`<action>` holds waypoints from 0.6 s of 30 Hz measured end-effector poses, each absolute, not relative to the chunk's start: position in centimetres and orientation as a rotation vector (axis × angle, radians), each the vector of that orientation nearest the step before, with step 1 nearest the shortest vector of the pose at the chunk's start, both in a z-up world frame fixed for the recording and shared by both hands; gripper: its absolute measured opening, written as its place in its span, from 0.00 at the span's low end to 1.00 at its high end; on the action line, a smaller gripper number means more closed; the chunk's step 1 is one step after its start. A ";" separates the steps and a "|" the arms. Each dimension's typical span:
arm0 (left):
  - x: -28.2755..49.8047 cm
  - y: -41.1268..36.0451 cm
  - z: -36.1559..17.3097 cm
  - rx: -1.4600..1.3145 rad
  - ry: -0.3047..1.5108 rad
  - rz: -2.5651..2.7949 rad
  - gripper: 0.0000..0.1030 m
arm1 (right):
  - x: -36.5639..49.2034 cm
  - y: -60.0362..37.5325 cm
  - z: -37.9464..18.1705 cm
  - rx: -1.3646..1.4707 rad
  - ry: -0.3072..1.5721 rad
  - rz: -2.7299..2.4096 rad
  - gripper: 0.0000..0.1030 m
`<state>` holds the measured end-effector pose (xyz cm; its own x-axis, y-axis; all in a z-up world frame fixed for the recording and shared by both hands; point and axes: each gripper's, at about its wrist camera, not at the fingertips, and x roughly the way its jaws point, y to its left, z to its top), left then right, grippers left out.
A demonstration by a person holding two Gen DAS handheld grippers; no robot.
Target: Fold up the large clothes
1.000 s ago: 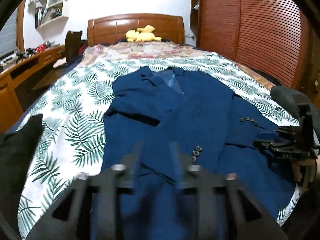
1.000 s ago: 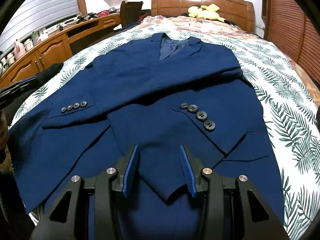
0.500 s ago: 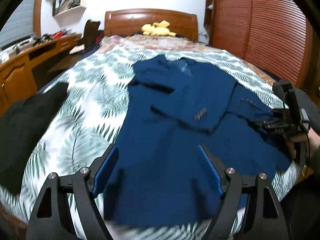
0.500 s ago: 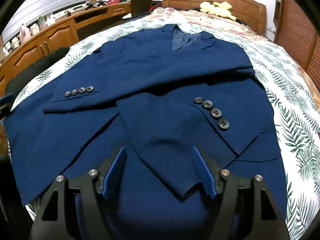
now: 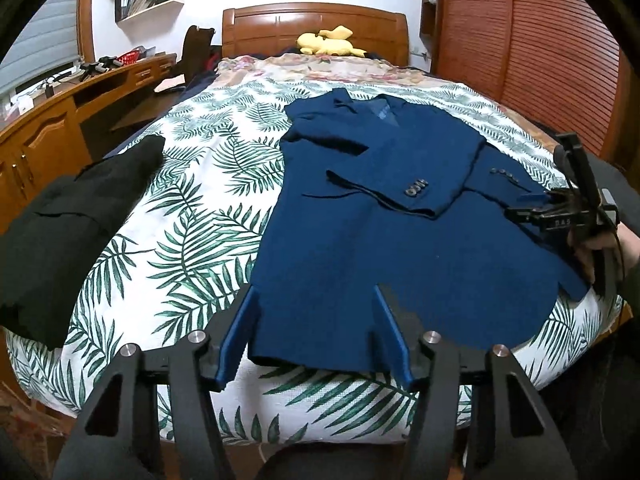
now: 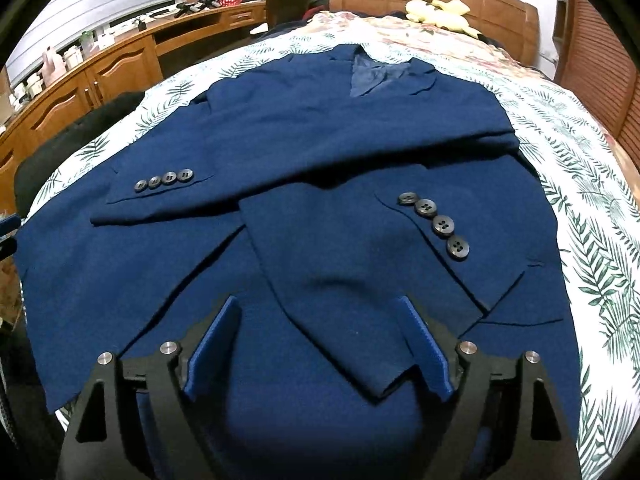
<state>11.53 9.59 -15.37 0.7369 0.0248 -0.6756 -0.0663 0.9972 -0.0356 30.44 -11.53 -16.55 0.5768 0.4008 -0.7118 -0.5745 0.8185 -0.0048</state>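
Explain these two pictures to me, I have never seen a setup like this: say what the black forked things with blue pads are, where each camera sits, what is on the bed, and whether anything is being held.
No robot here: a person holds a two-finger gripper in each hand, each with a fisheye camera looking along its fingers. One picture looks past the left gripper, the other past the right gripper; the right one also appears at the edge of the left view, in the person's hand.

On the leaf-print bedspread lies a navy blazer, both sleeves folded across its front, beside a black garment. A yellow plush toy sits by the headboard.

Both grippers are open and hold nothing. The right's jaws have just been opening, the left's closing, over the blazer.
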 end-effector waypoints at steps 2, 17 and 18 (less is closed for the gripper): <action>11.6 9.8 -15.6 -0.072 0.745 0.046 0.51 | 30.4 -11.6 -16.4 -0.247 0.771 0.578 0.81; 11.7 11.7 -17.3 -0.090 0.778 0.079 0.49 | 25.1 -23.2 -13.1 -0.140 0.710 0.377 0.81; 11.6 11.8 -17.5 -0.103 0.781 0.075 0.49 | 24.7 -24.1 -13.3 -0.150 0.718 0.368 0.81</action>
